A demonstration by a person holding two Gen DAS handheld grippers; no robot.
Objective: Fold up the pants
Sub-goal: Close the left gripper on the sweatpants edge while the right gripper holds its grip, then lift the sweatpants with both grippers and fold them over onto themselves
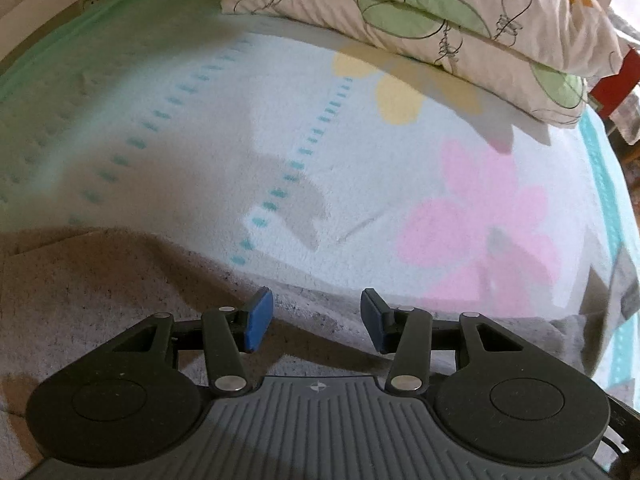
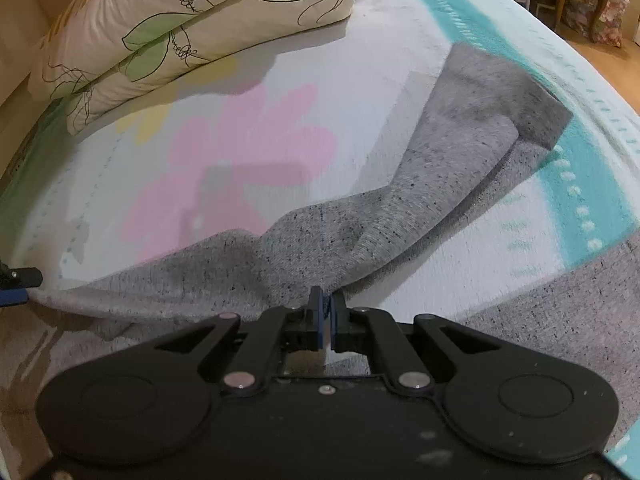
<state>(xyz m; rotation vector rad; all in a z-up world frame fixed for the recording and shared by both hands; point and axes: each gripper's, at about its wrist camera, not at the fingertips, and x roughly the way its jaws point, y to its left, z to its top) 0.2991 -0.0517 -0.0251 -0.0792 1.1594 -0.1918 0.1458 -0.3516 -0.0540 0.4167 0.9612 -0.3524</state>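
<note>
1. the grey pants (image 2: 400, 208) lie spread on the bed (image 2: 360, 48), over a blanket printed with a pink flower (image 2: 240, 152) and a teal stripe (image 2: 592, 168).
2. the right gripper (image 2: 327, 312) has its fingers pinched together on a bunched fold of the pants; one leg stretches away from it toward the teal stripe.
3. the left gripper (image 1: 317, 320) hangs over the pants' edge (image 1: 120, 288), its blue fingers (image 1: 259, 318) spread apart with nothing between them.
4. a leaf-patterned pillow (image 1: 440, 12) sits at the far end of the bed.
</note>
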